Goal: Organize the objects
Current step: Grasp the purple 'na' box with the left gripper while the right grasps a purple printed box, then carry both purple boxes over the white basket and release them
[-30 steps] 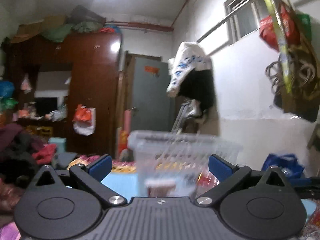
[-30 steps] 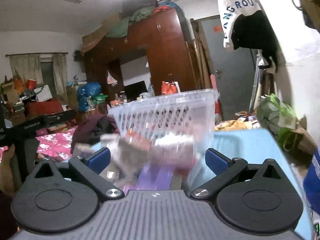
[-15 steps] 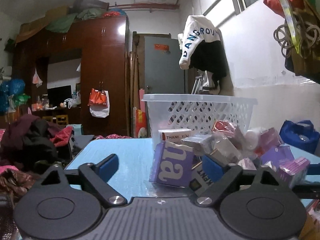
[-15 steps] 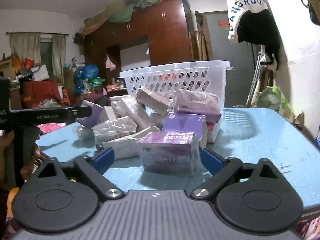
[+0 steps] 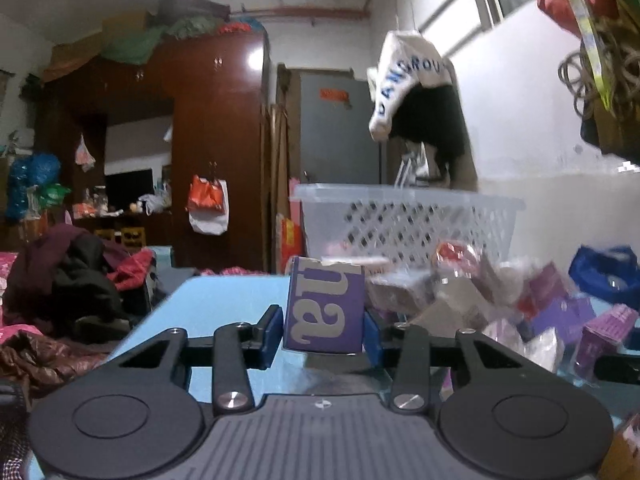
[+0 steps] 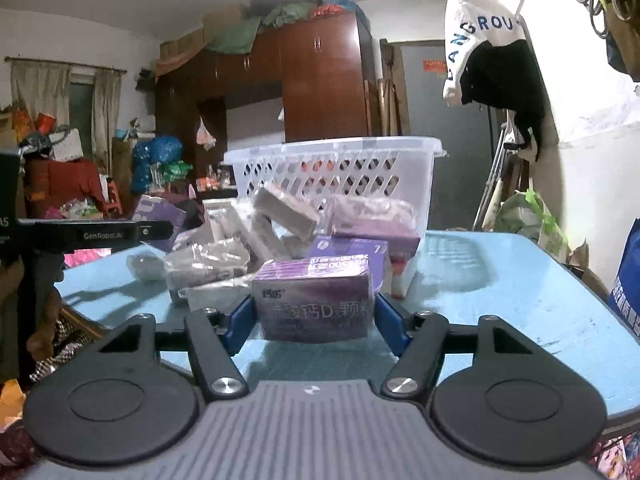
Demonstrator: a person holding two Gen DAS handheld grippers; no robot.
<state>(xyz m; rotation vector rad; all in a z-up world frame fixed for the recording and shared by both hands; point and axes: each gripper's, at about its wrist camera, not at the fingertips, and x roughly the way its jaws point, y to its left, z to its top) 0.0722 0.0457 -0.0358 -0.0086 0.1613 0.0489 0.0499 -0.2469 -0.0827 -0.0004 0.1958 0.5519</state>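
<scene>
Barely started: left claw (image 5: 323, 330) clenches purple carton (image 5: 326, 312), right claw (image 6: 316, 312) brackets purple box (image 6: 316, 304), grip unclear; rest piled on bench (image 6: 520, 300) near white basket (image 6: 336, 172), apparently unfilled.

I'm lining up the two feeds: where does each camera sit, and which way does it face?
Left wrist: on the left gripper, looking across the blue table at the dark purple box between its fingers.
Right wrist: on the right gripper, facing the purple shrink-wrapped box; the left gripper appears at left.
Shared: the white lattice basket and the packet pile.
</scene>
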